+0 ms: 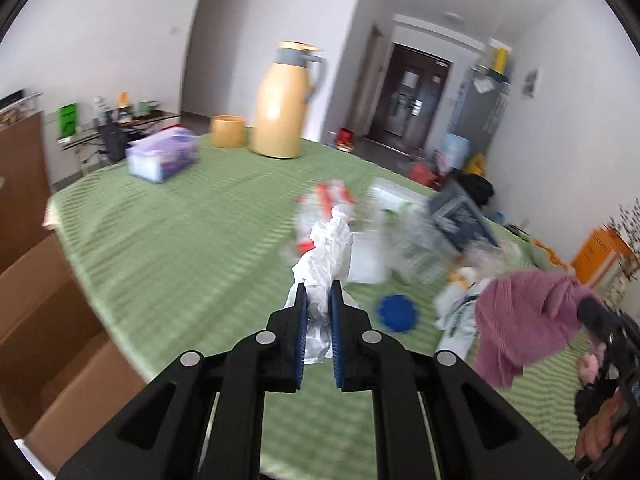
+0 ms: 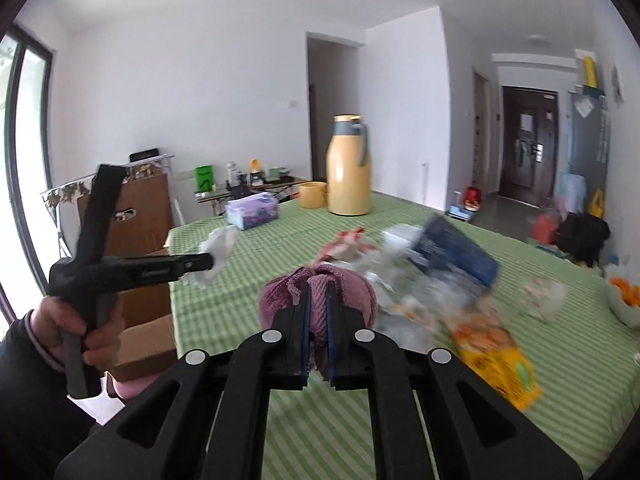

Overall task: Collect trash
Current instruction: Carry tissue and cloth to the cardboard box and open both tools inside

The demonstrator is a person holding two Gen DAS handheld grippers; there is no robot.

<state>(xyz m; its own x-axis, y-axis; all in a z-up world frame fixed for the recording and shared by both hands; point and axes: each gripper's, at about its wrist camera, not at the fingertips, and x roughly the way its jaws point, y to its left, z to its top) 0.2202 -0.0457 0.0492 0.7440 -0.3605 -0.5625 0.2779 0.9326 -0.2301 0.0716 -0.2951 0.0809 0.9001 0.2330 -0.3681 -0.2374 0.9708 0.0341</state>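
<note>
- The left gripper (image 1: pixel 319 294) was clamped on a crumpled white plastic bag (image 1: pixel 328 252), its blue pads pressed into the plastic and the bag held clear above the green checked tablecloth (image 1: pixel 180 240).
- The right gripper (image 2: pixel 318 292) was closed tight on a purple cloth (image 2: pixel 320 292), bunched round its fingers low in the centre of the frame.
- Just beyond both, mid-frame to the right, lay a blurred litter of wrappers: a red-and-white packet (image 1: pixel 328 200), a dark blue box (image 2: pixel 456 256), an orange-yellow packet (image 2: pixel 496 356), and a blue lid (image 1: pixel 397 313) flat on the cloth.
- Farther back, upper centre, stood a tall yellow jug (image 2: pixel 349 168) with a yellow cup (image 2: pixel 313 195) beside it and a tissue pack (image 2: pixel 252 210) to their left.
- A cardboard box (image 1: pixel 52 340) sat off the table's edge at lower left.
</note>
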